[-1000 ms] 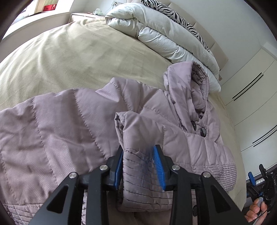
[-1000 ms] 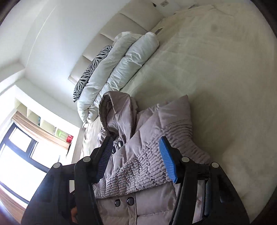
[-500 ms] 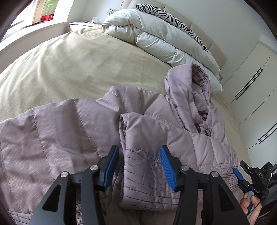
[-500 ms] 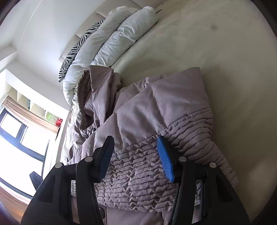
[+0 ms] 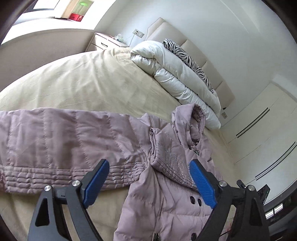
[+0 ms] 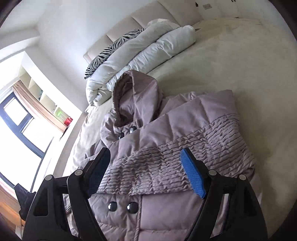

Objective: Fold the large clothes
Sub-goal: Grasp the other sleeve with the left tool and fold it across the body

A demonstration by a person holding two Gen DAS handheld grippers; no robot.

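Note:
A mauve quilted hooded jacket [image 5: 163,200] lies face up on the beige bed [image 5: 83,83], hood [image 5: 187,118] toward the pillows. One sleeve [image 5: 55,139] stretches flat to the left. The other sleeve lies folded across the chest, its ribbed cuff [image 6: 213,137] on top near the dark buttons. My left gripper [image 5: 148,166] hovers above the jacket, jaws opening wide, with nothing pressed between the pads. My right gripper [image 6: 145,153] hangs over the ribbed cuff, jaws opening, and its pads stand clear of the cloth.
A rolled white duvet [image 5: 176,74] and a zebra pillow [image 5: 187,55] lie against the padded headboard [image 6: 148,16]. A nightstand [image 5: 107,40] stands beyond the bed's far corner. White wardrobe doors [image 5: 259,126] are on the right. Bare bedspread [image 6: 241,64] surrounds the jacket.
The left gripper let go of the folded sleeve cuff, opened wide and drew back to the left. The right gripper also opened and pulled back from the ribbed cuff.

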